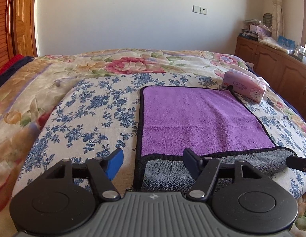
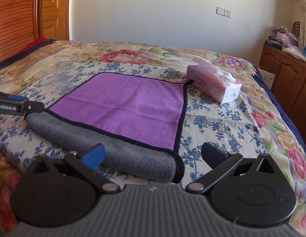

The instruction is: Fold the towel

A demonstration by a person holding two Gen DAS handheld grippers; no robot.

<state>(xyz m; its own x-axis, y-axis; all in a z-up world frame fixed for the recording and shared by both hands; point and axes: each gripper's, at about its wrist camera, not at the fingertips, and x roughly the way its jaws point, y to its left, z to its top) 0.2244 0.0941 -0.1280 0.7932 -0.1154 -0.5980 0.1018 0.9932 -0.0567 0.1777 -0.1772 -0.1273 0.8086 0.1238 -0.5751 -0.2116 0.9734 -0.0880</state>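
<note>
A purple towel with a black hem and grey underside lies flat on a blue-flowered cloth on the bed. Its near edge is turned over, showing a grey strip. My left gripper is open and empty, its jaws either side of the towel's near left corner. In the right wrist view the towel shows with its grey roll nearest. My right gripper is open and empty at the towel's near right corner. The left gripper's tip touches the towel's left corner.
A pink tissue pack marked COTTON lies just past the towel's far right corner, also in the right wrist view. A flowered quilt covers the bed. A wooden cabinet stands on the right, a wooden door on the left.
</note>
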